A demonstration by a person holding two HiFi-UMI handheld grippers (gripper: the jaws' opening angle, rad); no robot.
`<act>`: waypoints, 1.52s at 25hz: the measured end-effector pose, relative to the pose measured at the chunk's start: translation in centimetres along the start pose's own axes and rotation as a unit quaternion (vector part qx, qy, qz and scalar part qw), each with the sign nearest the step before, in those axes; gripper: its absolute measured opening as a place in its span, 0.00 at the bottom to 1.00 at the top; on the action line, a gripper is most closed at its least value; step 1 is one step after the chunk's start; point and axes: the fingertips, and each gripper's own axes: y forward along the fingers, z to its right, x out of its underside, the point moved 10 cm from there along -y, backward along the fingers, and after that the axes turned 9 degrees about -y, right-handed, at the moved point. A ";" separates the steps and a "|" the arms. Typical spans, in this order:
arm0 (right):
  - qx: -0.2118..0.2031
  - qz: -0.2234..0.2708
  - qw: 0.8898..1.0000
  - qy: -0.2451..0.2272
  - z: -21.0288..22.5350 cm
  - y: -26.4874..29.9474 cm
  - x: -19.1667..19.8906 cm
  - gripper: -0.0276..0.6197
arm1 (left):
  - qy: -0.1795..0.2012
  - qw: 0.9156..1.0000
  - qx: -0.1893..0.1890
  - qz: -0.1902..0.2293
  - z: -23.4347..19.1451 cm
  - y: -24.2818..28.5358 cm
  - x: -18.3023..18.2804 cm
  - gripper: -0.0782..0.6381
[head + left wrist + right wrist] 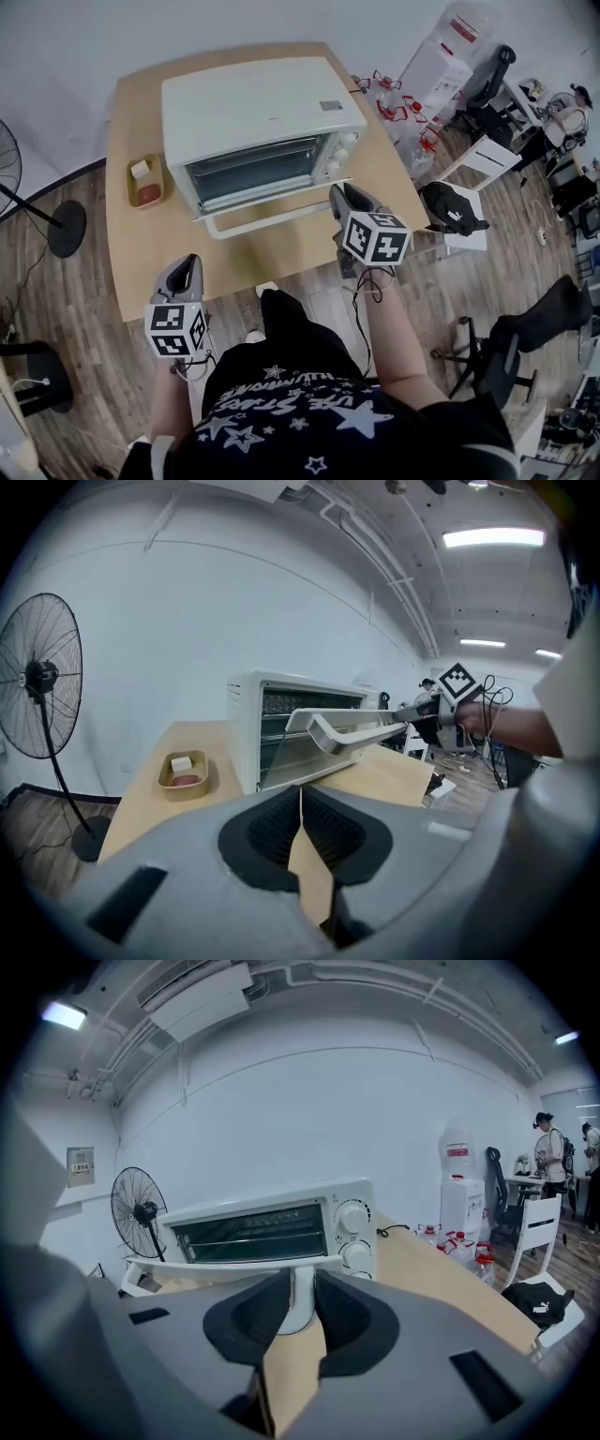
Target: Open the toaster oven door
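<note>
The table (281, 258) carries the oven (253, 98), which stands in front of both grippers, beyond their fingertips. Its door (272, 199) is already tipped out and down from the cavity. Judging from the left gripper view, it is only partly lowered and not yet flat.

The handle (267, 221) runs along the free edge of the door. Its right end post sits between the fingers (253, 1312) of the right gripper (340, 191). They are narrow and closed on this post, with the cavity straight ahead of them.

The left gripper (190, 262) hangs at the near table edge, well apart from the oven. Its fingers (272, 827) are pressed together with nothing between them. A small dish (147, 180) lies ahead of them and to their left, clear of the door's path.

To finish the step well, the right gripper should probably follow the arc of the door, toward the person and down. A straight pull could drag the light oven over the table. Because the grip is at one end of the handle, the pull should be slow and even, so the door does not twist. The fingers should let the post turn a little between them as the door drops. The grip should not be released before the door rests fully down.
</note>
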 end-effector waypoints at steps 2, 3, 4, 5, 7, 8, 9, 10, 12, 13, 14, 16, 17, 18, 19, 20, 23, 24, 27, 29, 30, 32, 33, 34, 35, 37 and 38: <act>0.004 -0.003 1.000 0.001 -0.2 -0.4 0.8 0.18 | -0.003 1.000 0.004 -0.004 0.1 -0.4 0.6 0.14; 0.005 -0.005 1.000 0.002 -0.2 -0.6 1.2 0.18 | -0.003 1.000 0.006 -0.007 0.1 -0.5 0.9 0.14; 0.007 -0.006 1.000 0.004 -0.3 -0.8 1.7 0.18 | -0.004 1.000 0.009 -0.009 0.2 -0.6 1.2 0.14; 0.009 -0.009 1.000 0.005 -0.3 -1.0 2.1 0.18 | -0.005 1.000 0.011 -0.012 0.2 -0.7 1.5 0.14; 0.014 -0.015 1.000 0.009 -0.4 -1.3 3.0 0.17 | -0.006 1.000 0.013 -0.017 0.2 -0.7 2.0 0.14; 0.016 -0.017 1.000 0.010 -0.4 -1.5 3.4 0.17 | -0.006 1.000 0.014 -0.019 0.1 -0.7 2.2 0.14; 0.017 -0.019 1.000 0.011 -0.4 -1.6 3.9 0.17 | -0.006 1.000 0.014 -0.020 0.1 -0.7 2.3 0.14; 0.018 -0.018 1.000 0.011 -0.5 -1.7 4.3 0.17 | -0.007 1.000 0.015 -0.022 0.0 -0.7 2.5 0.14; 0.022 -0.011 1.000 0.010 -0.6 -2.1 5.3 0.17 | -0.007 1.000 0.015 -0.025 -0.1 -0.8 2.8 0.14; 0.024 -0.009 1.000 0.009 -0.6 -2.2 5.7 0.17 | -0.008 0.999 0.015 -0.027 -0.1 -0.9 3.0 0.14; 0.027 -0.009 1.000 0.009 -0.6 -2.3 6.1 0.17 | -0.008 0.999 0.014 -0.029 -0.2 -0.9 3.1 0.14; 0.030 -0.012 0.999 0.009 -0.7 -2.3 6.8 0.17 | -0.010 0.999 0.012 -0.033 -0.4 -0.9 3.4 0.14; 0.031 -0.014 0.999 0.009 -0.7 -2.4 7.2 0.17 | -0.011 0.999 0.011 -0.035 -0.5 -0.9 3.5 0.14; 0.032 -0.018 0.999 0.007 -0.8 -2.5 7.5 0.17 | -0.012 0.999 0.010 -0.036 -0.6 -0.9 3.7 0.14; 0.034 -0.022 0.999 0.003 -0.8 -2.5 7.9 0.17 | -0.013 0.999 0.010 -0.038 -0.6 -0.9 3.8 0.14; 0.037 -0.029 0.999 -0.003 -0.9 -2.5 8.3 0.17 | -0.014 0.999 0.010 -0.040 -0.7 -0.9 3.9 0.14; 0.047 -0.047 0.998 -0.010 -1.2 -2.5 9.8 0.17 | -0.016 0.999 0.012 -0.048 -0.7 -0.9 4.4 0.14; 0.051 -0.052 0.997 -0.008 -1.2 -2.5 10.3 0.17 | -0.016 0.998 0.014 -0.051 -0.7 -0.8 4.6 0.14; 0.059 -0.067 0.996 -0.005 -1.3 -2.3 12.0 0.17 | -0.017 0.998 0.016 -0.058 -0.6 -0.8 5.1 0.14; 0.062 -0.073 0.995 -0.002 -1.4 -2.1 13.1 0.17 | -0.017 0.998 0.017 -0.059 -0.7 -0.8 5.2 0.14; 0.063 -0.074 0.995 -0.002 -1.4 -1.9 13.5 0.17 | -0.017 0.998 0.018 -0.059 -0.8 -0.8 5.3 0.14; 0.065 -0.073 0.995 -0.005 -1.5 -1.8 14.3 0.17 | -0.018 0.998 0.021 -0.062 -0.9 -0.7 5.5 0.14; 0.066 -0.072 0.995 -0.007 -1.5 -1.8 14.6 0.17 | -0.018 0.998 0.024 -0.064 -0.9 -0.7 5.7 0.14; 0.066 -0.072 0.995 -0.011 -1.5 -1.8 14.9 0.17 | -0.019 0.997 0.026 -0.066 -0.9 -0.7 5.8 0.14; 0.067 -0.072 0.995 -0.016 -1.6 -1.7 15.1 0.18 | -0.020 0.997 0.028 -0.069 -1.0 -0.7 6.0 0.14; 0.071 -0.072 0.995 -0.024 -1.7 -1.6 15.6 0.18 | -0.021 0.996 0.032 -0.075 -1.1 -0.7 6.3 0.14; 0.073 -0.071 0.995 -0.026 -1.7 -1.6 15.7 0.18 | -0.021 0.996 0.034 -0.077 -1.2 -0.7 6.4 0.14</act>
